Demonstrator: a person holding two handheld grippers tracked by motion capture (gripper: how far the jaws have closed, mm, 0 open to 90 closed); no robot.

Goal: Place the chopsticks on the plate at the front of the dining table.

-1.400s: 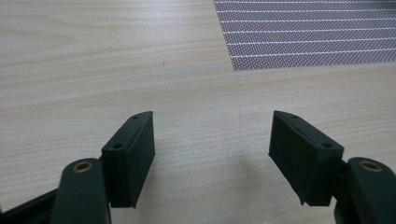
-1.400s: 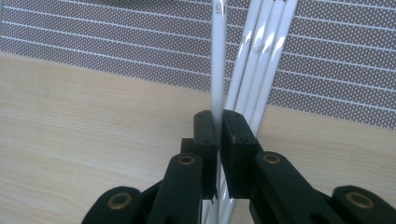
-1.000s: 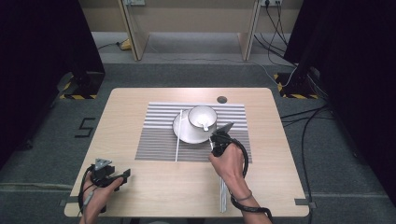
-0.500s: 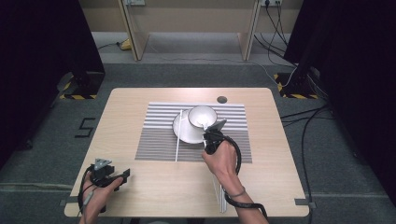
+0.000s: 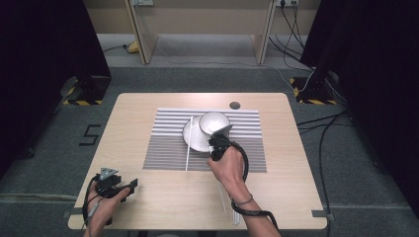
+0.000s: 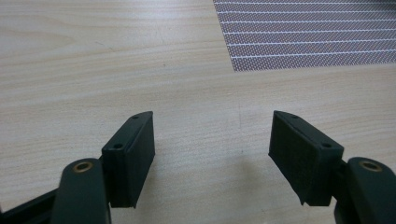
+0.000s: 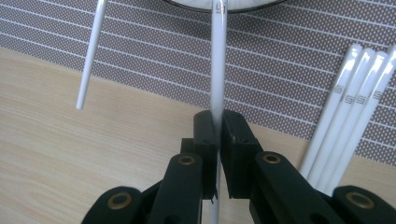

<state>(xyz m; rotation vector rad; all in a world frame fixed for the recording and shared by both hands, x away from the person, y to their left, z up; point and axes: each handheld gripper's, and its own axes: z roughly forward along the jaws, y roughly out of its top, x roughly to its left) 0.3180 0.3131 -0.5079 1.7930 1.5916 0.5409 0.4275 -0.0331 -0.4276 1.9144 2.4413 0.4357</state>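
Chopstick [image 7: 217, 70], white and slender, is sitting clamped between the closed jaws of the right gripper [image 7: 218, 126], its far end reaching the white plate [image 5: 193, 140] on the striped placemat [image 5: 163, 153]. Apparently it is being laid beside the other chopstick [image 7: 91, 56]; releasing gently seems next. Left gripper [image 6: 212, 154] is idling wide open, holding nothing, over the wooden table [image 6: 93, 70].

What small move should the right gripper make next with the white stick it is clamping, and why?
Probably ease the white chopstick forward and lower it to rest beside the other chopstick already leaning on the plate. The right gripper has its jaws shut on it, tip at the plate's rim, while more spare chopsticks lie on the striped mat. The left gripper is open and idle.
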